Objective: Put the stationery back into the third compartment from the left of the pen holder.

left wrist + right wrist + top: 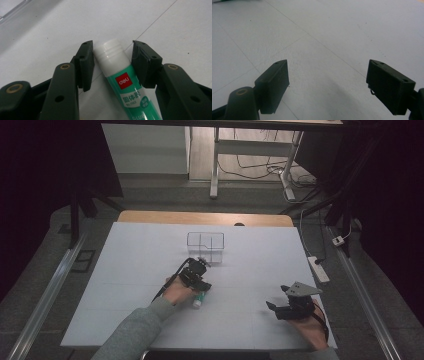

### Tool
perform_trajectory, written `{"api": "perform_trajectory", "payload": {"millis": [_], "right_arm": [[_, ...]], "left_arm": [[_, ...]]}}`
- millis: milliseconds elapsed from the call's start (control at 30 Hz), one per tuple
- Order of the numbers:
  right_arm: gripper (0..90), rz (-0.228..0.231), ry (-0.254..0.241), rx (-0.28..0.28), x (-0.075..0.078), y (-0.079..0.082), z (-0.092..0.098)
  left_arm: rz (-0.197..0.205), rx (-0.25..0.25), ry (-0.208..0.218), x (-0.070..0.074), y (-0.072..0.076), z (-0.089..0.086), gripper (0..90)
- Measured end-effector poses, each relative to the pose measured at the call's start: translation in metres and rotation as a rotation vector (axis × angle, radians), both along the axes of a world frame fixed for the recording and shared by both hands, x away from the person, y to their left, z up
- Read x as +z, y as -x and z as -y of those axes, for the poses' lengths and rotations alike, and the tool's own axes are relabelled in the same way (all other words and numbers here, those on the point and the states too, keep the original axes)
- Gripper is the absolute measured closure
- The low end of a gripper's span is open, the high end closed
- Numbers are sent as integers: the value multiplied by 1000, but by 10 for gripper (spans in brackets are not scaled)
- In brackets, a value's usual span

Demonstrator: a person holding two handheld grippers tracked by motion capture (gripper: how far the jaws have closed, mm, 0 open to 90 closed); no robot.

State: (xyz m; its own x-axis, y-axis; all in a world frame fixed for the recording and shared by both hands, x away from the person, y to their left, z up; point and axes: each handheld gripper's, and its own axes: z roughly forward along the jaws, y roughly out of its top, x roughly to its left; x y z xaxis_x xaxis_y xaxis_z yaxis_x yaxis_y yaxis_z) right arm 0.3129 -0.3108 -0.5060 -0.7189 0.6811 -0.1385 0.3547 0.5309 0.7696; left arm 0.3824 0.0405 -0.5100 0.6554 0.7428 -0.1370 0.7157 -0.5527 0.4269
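Observation:
A glue stick (199, 299) with a white cap and green label lies flat on the white table (135, 270), just below its centre. My left gripper (200, 289) points down over it. In the left gripper view the glue stick (117, 72) lies between the two black pads; the left pad (86, 65) touches the cap while a narrow gap shows at the right pad (146, 62), so the gripper (112, 44) is open around it. My right gripper (276, 297) rests at the front right of the table, open, with bare table between its jaws (327, 62).
A clear plastic box (206, 247) stands just beyond the left gripper, toward the table's far side; its edge (15, 11) shows at the top left of the left gripper view. A power strip (318, 269) lies on the floor past the right edge.

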Motion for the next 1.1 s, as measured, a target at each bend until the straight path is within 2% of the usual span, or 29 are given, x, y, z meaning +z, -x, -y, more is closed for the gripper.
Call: {"api": "perform_trajectory", "payload": {"millis": [167,300,633,933,1100], "right_arm": [[182,2,3,-5,1,0,0],[184,7,4,-2,1,0,0],[186,8,4,-7,1,0,0],[187,7,11,-11,0,-1,0],[187,7,11,-13,0,-1,1]], "left_arm": [[-11,6,1,1,1,0,572],[-2,-20,-21,2,4,2,595],[-9,-57,-6,2,4,-2,633],[24,-75,52,12,7,-15,646],[69,-85,85,22,12,-24,646]]}}
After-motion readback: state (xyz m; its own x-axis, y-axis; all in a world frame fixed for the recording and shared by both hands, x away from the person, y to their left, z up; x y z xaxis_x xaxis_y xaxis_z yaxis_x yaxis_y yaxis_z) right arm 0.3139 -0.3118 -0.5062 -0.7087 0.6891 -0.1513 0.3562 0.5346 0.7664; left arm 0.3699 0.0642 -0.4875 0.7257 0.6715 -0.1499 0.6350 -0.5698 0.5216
